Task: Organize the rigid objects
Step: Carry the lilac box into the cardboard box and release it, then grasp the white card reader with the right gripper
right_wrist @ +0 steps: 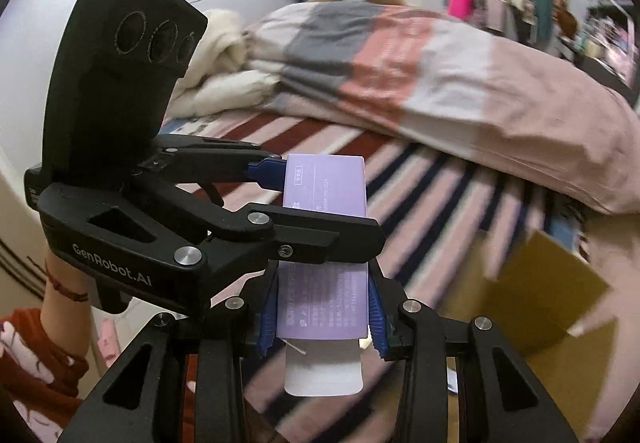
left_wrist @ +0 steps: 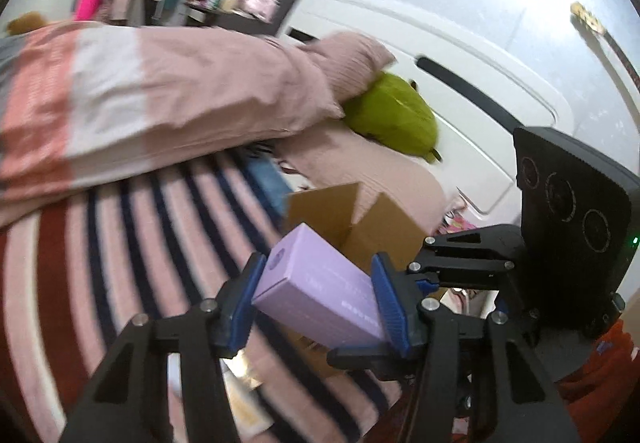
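Note:
A long lilac carton is held in the air above the striped bedspread by both grippers at once. My left gripper is shut on its sides, blue pads against it. In the right wrist view my right gripper is shut on the near end of the lilac carton, whose white end flap hangs open below. The left gripper crosses from the left and clamps the carton's far half. An open cardboard box sits on the bed just behind the carton; it also shows in the right wrist view, low right.
A folded pink, white and grey duvet lies across the bed behind. A green plush toy rests against a pink pillow by the white headboard. The striped bedspread spreads left. A cream blanket is heaped far left.

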### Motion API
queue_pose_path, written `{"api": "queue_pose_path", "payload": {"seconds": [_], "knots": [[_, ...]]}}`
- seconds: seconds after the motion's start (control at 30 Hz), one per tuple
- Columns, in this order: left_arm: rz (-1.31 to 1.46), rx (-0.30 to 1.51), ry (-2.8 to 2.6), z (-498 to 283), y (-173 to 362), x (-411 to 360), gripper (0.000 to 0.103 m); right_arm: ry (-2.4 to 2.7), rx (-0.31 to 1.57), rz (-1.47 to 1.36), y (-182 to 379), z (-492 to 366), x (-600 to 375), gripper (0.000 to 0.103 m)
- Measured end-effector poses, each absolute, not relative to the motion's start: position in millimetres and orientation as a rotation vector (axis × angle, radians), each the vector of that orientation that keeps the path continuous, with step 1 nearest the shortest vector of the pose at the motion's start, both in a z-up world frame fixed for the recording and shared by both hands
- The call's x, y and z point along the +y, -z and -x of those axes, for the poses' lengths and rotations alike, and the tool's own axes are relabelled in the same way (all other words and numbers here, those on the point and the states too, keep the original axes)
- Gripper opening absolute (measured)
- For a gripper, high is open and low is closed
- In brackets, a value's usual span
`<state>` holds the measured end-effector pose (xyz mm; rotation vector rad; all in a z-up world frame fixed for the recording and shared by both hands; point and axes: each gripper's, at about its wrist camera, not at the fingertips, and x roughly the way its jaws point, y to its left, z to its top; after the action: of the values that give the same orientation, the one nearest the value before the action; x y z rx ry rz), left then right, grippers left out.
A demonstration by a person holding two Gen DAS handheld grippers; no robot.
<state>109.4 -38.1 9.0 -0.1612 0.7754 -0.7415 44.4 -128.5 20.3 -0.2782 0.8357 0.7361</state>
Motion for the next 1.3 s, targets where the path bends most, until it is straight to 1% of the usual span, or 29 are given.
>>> {"api": "queue_pose_path", "payload": {"seconds": [0.17,0.33,0.37,0.43,0.53,0.6,0.77,0.9,1.0,1.13,1.3], "knots": [[0.089,0.933,0.798,-155.1,11.4,-119.9,0.051,-0.615,0.948,0.25,-15.4,-75.0,-196.8,0.032],[0.044,1.059,0.781,-172.8,36.6,-155.2,0.052,-0.552,1.061,0.228,10.0,-101.5,-232.6,0.032],[0.033,1.073,0.77,-174.1,39.2,-158.1,0.054,-0.543,1.073,0.235,14.6,-103.1,-234.6,0.032],[-0.006,1.1,0.734,-175.7,43.0,-164.5,0.071,-0.517,1.101,0.259,24.8,-107.4,-235.2,0.033],[-0.03,1.081,0.731,-169.7,39.9,-162.2,0.074,-0.457,1.128,0.304,34.6,-112.9,-238.2,0.037],[-0.02,1.059,0.724,-165.0,33.4,-153.5,0.078,-0.466,1.128,0.292,36.1,-113.3,-240.4,0.037],[0.006,0.964,0.671,-143.4,2.9,-110.9,0.078,-0.49,1.064,0.272,21.0,-101.2,-228.9,0.037],[0.009,0.877,0.595,-121.2,-17.6,-61.5,0.081,-0.594,0.964,0.264,-2.9,-72.2,-193.2,0.037],[0.011,0.83,0.504,-103.1,-19.8,-17.6,0.083,-0.702,0.913,0.264,-10.8,-47.7,-155.5,0.037],[0.053,0.809,0.395,-83.3,3.1,43.2,0.083,-0.839,0.922,0.257,7.1,-26.1,-103.1,0.037],[0.11,0.851,0.296,-67.3,57.4,100.9,0.083,-0.885,1.018,0.273,71.0,-32.2,-55.9,0.037]]}}
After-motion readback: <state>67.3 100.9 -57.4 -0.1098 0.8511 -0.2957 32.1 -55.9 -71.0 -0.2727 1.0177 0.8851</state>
